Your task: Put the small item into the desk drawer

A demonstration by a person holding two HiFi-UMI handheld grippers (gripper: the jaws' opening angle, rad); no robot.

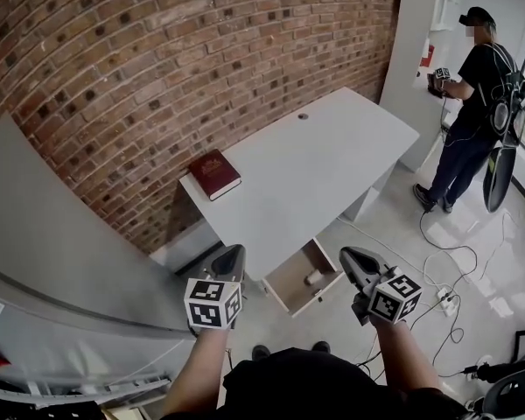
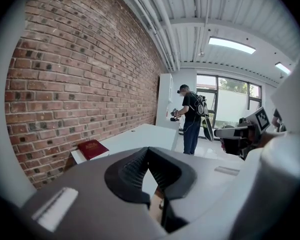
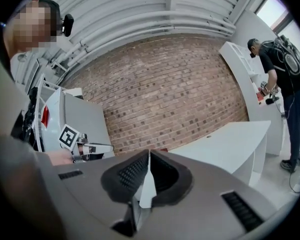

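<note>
Small pale item [image 1: 313, 277] lies inside the open desk drawer [image 1: 293, 283], below and between both sets of jaws. Right gripper [image 1: 352, 261] is nearer, its jaws clenched and empty. Left gripper [image 1: 232, 259] is likewise clenched and empty, farther off. The drawer's long axis runs from desk [image 1: 306, 169] toward the person.

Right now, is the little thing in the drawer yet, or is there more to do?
It looks done: the small white item lies inside the open drawer under the white desk. Nothing is in hand: the left gripper and the right gripper are both shut and empty, away from the desk. The drawer is open, so pushing it shut may be all that's left.
</note>
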